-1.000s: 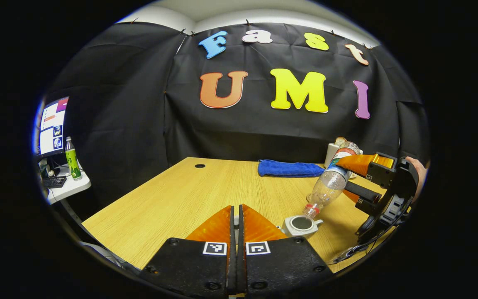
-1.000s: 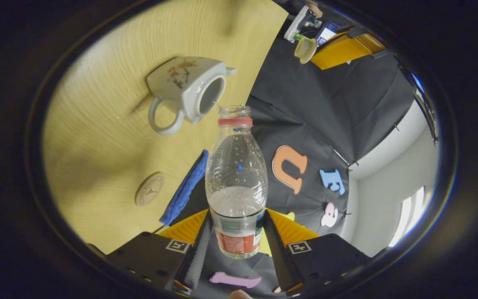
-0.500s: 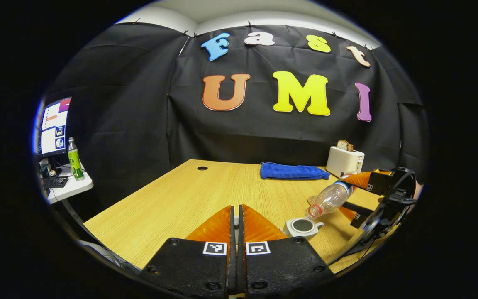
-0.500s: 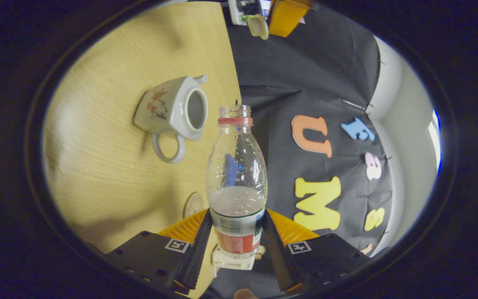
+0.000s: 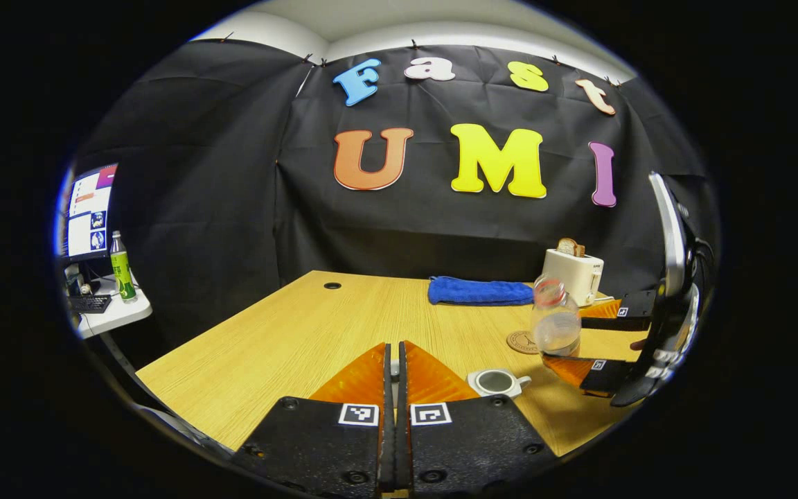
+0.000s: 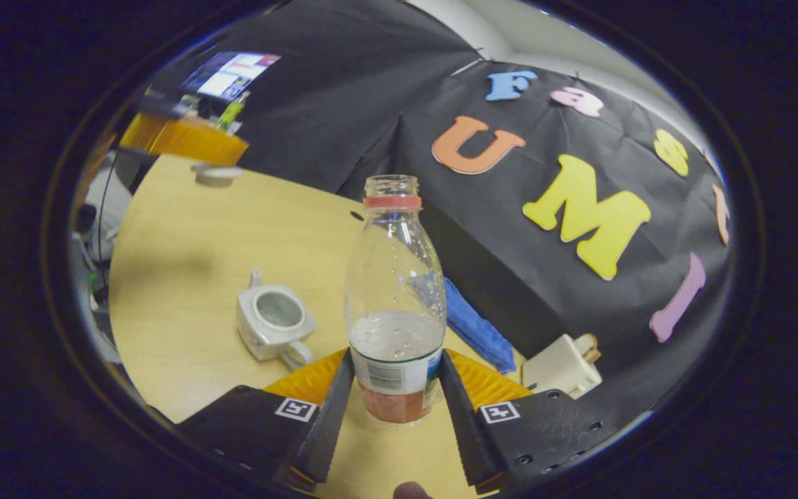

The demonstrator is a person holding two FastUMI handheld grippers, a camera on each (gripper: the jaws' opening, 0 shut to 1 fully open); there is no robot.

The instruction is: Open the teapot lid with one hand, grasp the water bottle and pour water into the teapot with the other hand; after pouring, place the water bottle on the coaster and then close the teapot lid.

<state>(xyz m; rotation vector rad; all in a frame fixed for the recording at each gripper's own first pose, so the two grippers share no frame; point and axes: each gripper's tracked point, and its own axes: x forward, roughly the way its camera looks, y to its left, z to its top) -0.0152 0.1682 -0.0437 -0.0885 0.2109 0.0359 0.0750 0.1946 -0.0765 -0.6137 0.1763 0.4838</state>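
The clear water bottle (image 6: 394, 298) stands upright with no cap and is partly filled. My right gripper (image 6: 395, 388) is shut on its labelled base. In the left gripper view the bottle (image 5: 555, 322) and right gripper (image 5: 565, 338) hang just right of the round coaster (image 5: 522, 342). The white teapot (image 5: 497, 381) sits open on the table, left of the bottle (image 6: 274, 322). My left gripper (image 5: 392, 360) is shut. In the right gripper view, that left gripper (image 6: 213, 161) holds the teapot lid (image 6: 217, 174) above the table's far side.
A blue towel (image 5: 479, 291) lies at the back of the wooden table (image 5: 302, 333). A white toaster (image 5: 574, 272) stands at the back right. A side desk at the left carries a monitor (image 5: 87, 211) and a green bottle (image 5: 120, 267).
The right gripper has swung the bottle from tilted, mouth over the teapot, back to upright and drawn it away toward the coaster. The left gripper has stayed shut and nearly still.
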